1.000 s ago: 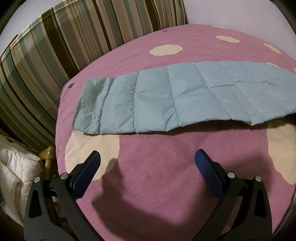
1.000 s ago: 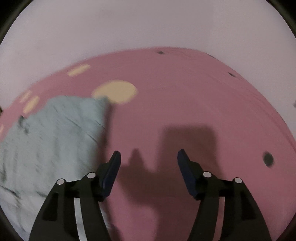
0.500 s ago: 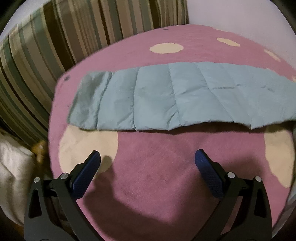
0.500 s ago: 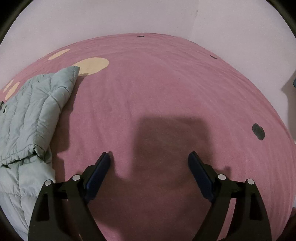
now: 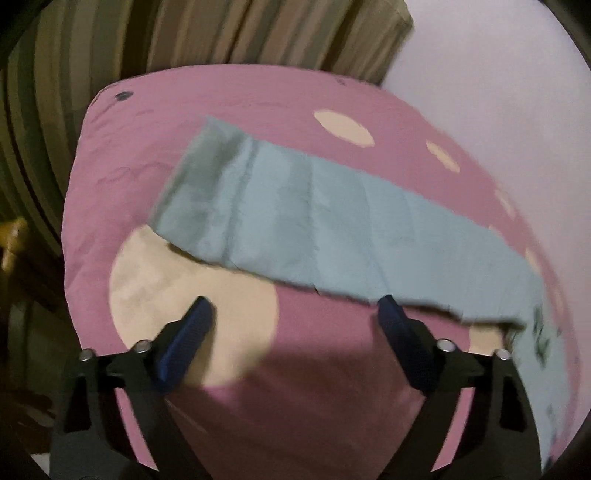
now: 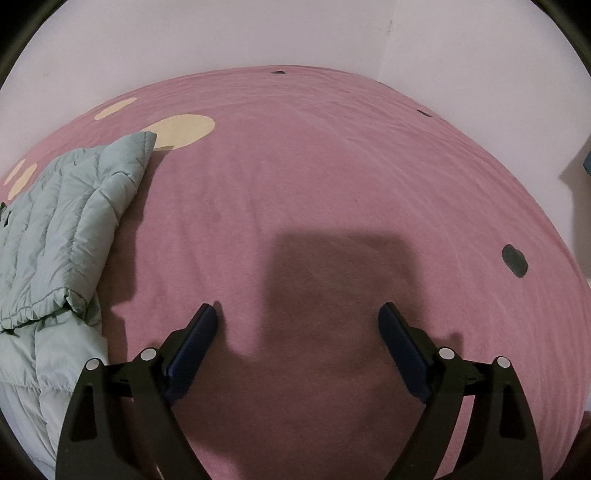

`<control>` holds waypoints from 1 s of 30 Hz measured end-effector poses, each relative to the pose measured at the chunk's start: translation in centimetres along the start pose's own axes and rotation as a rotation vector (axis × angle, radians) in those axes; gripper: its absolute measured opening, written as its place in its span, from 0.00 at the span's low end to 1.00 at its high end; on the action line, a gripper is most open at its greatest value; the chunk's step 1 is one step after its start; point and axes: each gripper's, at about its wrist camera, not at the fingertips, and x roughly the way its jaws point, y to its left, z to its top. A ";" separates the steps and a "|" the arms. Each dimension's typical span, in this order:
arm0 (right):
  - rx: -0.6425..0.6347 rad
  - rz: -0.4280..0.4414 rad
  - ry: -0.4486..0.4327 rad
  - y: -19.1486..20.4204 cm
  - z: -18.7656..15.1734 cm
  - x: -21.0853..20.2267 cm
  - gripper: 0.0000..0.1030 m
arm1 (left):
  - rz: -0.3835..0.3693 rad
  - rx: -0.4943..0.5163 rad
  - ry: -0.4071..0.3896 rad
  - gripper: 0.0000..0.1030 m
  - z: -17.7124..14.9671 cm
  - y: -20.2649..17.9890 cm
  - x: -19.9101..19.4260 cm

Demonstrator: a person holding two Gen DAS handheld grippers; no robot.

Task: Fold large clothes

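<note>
Garment: pale blue-green quilted puffer jacket (image 5: 332,225), lying flat on the bed; in the left wrist view one long stitched sleeve or panel runs as a band across the cover, blurred; in the right wrist view its folded edge (image 6: 70,229) sits at the left of the frame.
Bed cover: dusty pink fabric with cream round patches and small dark dots (image 6: 332,177); the jacket rests directly on it, partly over a large cream patch (image 5: 177,295).
Left gripper (image 5: 293,314): black frame, dark blue fingers (image 5: 184,339) spread wide after just closing a little; nothing between them; poised above the cover just short of the jacket's near edge, not touching it.
Right gripper (image 6: 299,317): same build, fingers (image 6: 192,350) spread wide, having just been opening; nothing between them; over bare pink cover, the jacket off to its left.
Surroundings: striped brown, green and beige curtain (image 5: 221,33) behind the bed; plain pale wall (image 6: 258,33).
</note>
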 end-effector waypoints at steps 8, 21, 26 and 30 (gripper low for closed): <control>0.000 0.002 0.001 0.0 0.1 0.1 0.86 | -0.176 -0.180 -0.042 0.85 2.5 2.4 1.9; -0.003 -0.005 -0.001 0.1 0.1 0.0 0.86 | -0.200 -0.313 -0.111 0.46 4.0 5.2 3.0; -0.005 -0.007 -0.001 0.2 0.1 0.1 0.87 | -0.178 -0.327 -0.141 0.53 4.9 5.3 3.2; -0.006 -0.011 -0.001 0.2 0.1 0.1 0.87 | -0.188 -0.327 -0.130 0.21 6.0 5.2 3.9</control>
